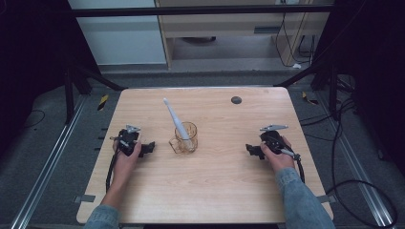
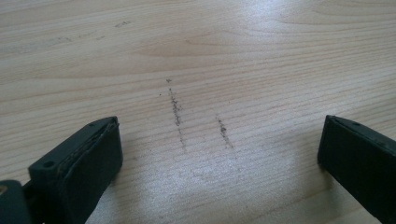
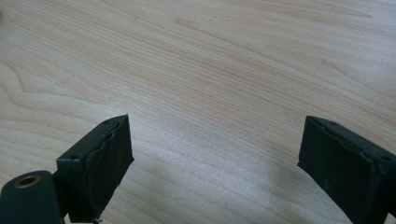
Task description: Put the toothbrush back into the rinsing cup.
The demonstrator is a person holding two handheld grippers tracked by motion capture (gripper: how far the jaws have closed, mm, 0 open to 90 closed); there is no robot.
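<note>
A clear amber mug [image 1: 185, 138] is seen near the middle of the wooden table [image 1: 215, 191], its handle turned toward 8 o'clock. A white toothbrush [image 1: 175, 120] stands in it, leaning with its head toward 11 o'clock. No writing or brand can be read on either.

The left gripper [image 1: 149, 148] is held at 9 o'clock of the mug, near it but apart; in the left gripper view its jaws are spread wide over bare wood marked by two short dark scuffs [image 2: 176, 108]. The right gripper [image 1: 251, 150] is held at 3 o'clock, well apart from the mug, its jaws likewise spread wide with nothing between them.

A small dark round disc [image 1: 236, 100] is set in the tabletop toward 12 o'clock. Grey carpeted floor [image 1: 57, 157], metal rails and loose cables [image 1: 353, 143] surround the table; pale cabinets [image 1: 219, 24] stand beyond.
</note>
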